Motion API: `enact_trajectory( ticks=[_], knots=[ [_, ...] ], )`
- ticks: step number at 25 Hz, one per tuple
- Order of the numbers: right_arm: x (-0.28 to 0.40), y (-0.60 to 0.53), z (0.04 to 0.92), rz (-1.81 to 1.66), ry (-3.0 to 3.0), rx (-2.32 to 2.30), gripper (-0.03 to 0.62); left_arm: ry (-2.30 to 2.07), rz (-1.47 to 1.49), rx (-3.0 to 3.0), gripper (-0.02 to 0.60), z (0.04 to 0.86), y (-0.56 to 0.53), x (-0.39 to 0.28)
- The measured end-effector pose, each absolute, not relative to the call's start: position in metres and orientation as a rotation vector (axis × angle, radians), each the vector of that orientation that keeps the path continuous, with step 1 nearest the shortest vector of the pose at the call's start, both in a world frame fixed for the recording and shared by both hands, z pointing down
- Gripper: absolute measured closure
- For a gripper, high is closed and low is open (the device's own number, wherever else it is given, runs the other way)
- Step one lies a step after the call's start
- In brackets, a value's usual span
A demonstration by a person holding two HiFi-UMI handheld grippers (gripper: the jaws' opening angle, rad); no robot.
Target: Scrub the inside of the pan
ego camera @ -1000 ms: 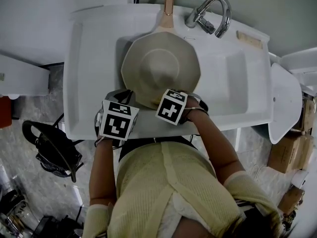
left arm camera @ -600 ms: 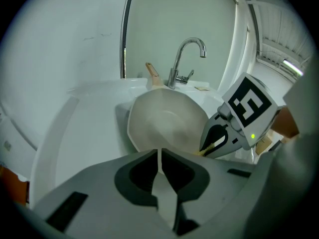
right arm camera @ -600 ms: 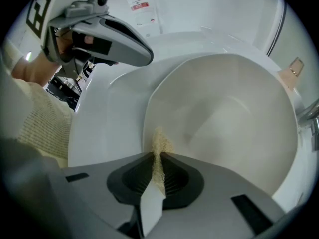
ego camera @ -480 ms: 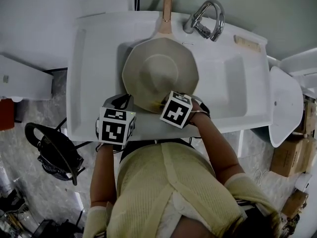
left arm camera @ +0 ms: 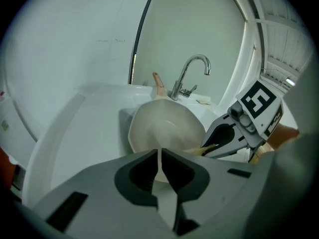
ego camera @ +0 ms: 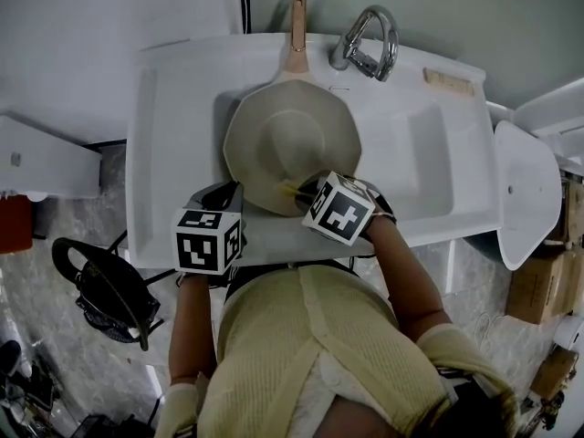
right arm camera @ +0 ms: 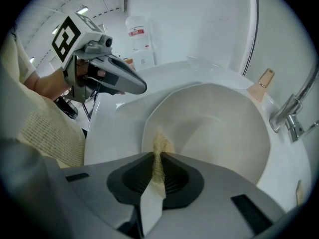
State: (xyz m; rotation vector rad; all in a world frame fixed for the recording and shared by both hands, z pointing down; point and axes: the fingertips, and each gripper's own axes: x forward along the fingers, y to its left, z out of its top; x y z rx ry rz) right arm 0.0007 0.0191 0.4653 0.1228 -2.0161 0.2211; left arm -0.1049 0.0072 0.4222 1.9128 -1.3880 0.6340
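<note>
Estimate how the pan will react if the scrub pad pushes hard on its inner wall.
The pan looks rigid, so it probably won't flex under the scrub pad. It rests loose in the smooth white sink, so it may slide or turn. Its long handle, lying over the sink's back edge, might limit that.

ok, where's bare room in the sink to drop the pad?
Free: basin floor right of the pan, and the flat deck left of it. Crowded: front rim, where the left gripper and the right gripper with the pad sit; the back has the handle and faucet.
</note>
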Motion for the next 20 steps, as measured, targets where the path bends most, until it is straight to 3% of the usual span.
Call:
enact_trajectory(
  ticks=[20],
  knots=[
    [0.008, -0.022, 0.4, 0.388, -2.345, 0.532, 0.54, -1.494, 0.381, 2.012, 0.506, 0.365, -0.02, -0.099]
  ],
)
